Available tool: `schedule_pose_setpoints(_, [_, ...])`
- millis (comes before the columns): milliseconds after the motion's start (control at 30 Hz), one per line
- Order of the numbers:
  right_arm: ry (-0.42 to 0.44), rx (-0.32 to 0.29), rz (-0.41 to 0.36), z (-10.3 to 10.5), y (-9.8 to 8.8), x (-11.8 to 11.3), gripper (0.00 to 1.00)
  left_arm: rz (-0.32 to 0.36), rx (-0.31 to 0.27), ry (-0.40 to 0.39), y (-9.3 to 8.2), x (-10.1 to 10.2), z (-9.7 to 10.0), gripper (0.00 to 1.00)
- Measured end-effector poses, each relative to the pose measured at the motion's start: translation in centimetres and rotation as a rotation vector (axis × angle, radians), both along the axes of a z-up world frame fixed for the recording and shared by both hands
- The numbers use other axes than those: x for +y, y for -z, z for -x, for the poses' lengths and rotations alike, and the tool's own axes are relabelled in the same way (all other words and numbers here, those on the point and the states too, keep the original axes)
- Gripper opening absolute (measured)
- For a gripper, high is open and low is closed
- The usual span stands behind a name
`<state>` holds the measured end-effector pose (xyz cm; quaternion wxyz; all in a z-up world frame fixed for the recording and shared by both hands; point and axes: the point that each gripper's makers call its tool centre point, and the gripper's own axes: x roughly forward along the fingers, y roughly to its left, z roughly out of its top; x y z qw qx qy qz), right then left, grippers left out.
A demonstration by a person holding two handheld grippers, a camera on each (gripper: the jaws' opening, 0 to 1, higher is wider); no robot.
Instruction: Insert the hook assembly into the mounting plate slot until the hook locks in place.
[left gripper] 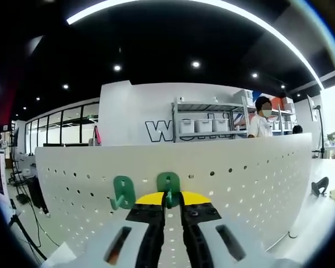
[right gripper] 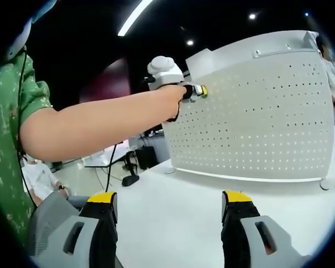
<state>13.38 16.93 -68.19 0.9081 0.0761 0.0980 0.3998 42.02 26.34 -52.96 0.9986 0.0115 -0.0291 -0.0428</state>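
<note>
Left tool point(left gripper: 171, 207) is pinched shut on a green hook point(left gripper: 168, 187), pressing it against the white pegboard point(left gripper: 251, 173) that stands upright on the desk point(right gripper: 178, 206). Just beside it, another green hook point(left gripper: 123, 191) already hangs on the board. Right tool point(right gripper: 167, 212) hovers low over the desk, spread wide and holding nothing, well back from the board.
</note>
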Motion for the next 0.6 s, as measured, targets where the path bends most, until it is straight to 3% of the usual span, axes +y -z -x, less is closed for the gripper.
schedule_pose_setpoints(600, [-0.002,-0.001,0.002,0.03,0.04,0.09,0.77,-0.005,0.008,0.006,0.44,-0.01,0.34,0.15])
